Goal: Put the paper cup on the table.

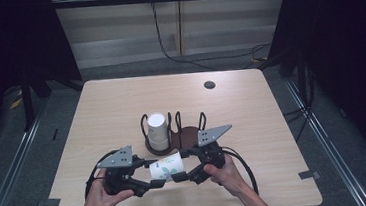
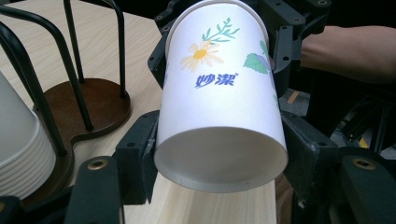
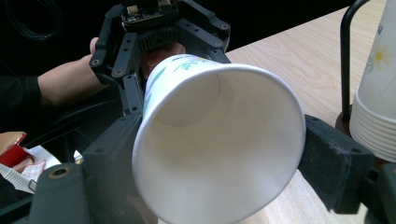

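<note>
High view, cup: a flowered paper cup (image 1: 166, 166) lies on its side just above the table (image 1: 96, 110), slung between the two grippers near the front edge.
High view, left gripper (image 1: 154, 182): in the person's left hand (image 1: 101, 198), jaws closed on the cup's left end.
High view, right gripper (image 1: 181, 176): in the right hand (image 1: 227, 173), jaws at the cup's right end.
High view, holder: a dark wire cup holder (image 1: 176, 133) sits just behind, with a stack of cups (image 1: 157, 131) in its left slot.
Left gripper view, cup (image 2: 219, 98): closed base toward the camera, daisy print on top.
Left gripper view, jaws: clamped tight on both sides of the base end; the right gripper sits at the far rim end.
Right gripper view, cup (image 3: 219, 140): open mouth faces the camera.
Right gripper view, jaws: one each side of the rim, about half open, pads right up against it; can't tell if they're pressing.
Right gripper view, stack (image 3: 376, 112): at the right edge, inside a wire loop.
</note>
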Tool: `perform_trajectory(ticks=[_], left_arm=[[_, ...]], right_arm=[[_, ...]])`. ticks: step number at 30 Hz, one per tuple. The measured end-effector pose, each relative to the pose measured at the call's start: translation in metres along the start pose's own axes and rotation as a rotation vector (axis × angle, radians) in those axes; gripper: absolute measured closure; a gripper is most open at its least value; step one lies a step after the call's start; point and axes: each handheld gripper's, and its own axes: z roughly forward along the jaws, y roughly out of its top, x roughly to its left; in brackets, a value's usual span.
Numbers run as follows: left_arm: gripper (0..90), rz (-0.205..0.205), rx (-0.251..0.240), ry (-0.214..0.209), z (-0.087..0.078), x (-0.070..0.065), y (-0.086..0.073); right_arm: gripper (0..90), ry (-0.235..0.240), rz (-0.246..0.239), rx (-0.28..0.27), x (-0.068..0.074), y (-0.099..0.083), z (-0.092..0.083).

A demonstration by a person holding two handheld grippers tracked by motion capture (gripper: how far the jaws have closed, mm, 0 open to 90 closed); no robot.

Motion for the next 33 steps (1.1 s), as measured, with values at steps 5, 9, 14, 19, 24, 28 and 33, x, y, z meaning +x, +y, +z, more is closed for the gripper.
perform_trajectory(ticks=[5,9,14,19,24,28,33], left_arm=[[35.4,-0.018,0.006,-0.006,0.002,0.002,-0.002],[31.7,-0.034,0.016,0.006,0.003,0.005,-0.003],[26.1,-0.046,0.027,0.008,0.002,0.006,-0.003],[19.9,-0.043,0.040,0.024,0.003,0.007,-0.003],[17.5,-0.053,0.051,0.030,0.003,0.007,-0.003],[16.6,-0.052,0.064,0.049,0.002,0.007,-0.004],[16.8,-0.055,0.080,0.071,0.000,0.007,-0.007]], right_arm=[[23.0,0.002,0.007,-0.010,-0.002,0.000,-0.002],[25.3,0.001,0.002,-0.010,-0.002,0.000,-0.002],[26.2,-0.009,0.000,-0.008,-0.002,0.000,-0.003],[26.4,-0.021,-0.003,-0.012,-0.001,0.001,-0.006],[26.4,-0.041,-0.002,-0.009,-0.002,0.001,-0.008],[26.4,-0.052,-0.003,-0.005,-0.001,0.002,-0.009],[26.4,-0.068,-0.005,-0.005,-0.001,0.003,-0.013]])
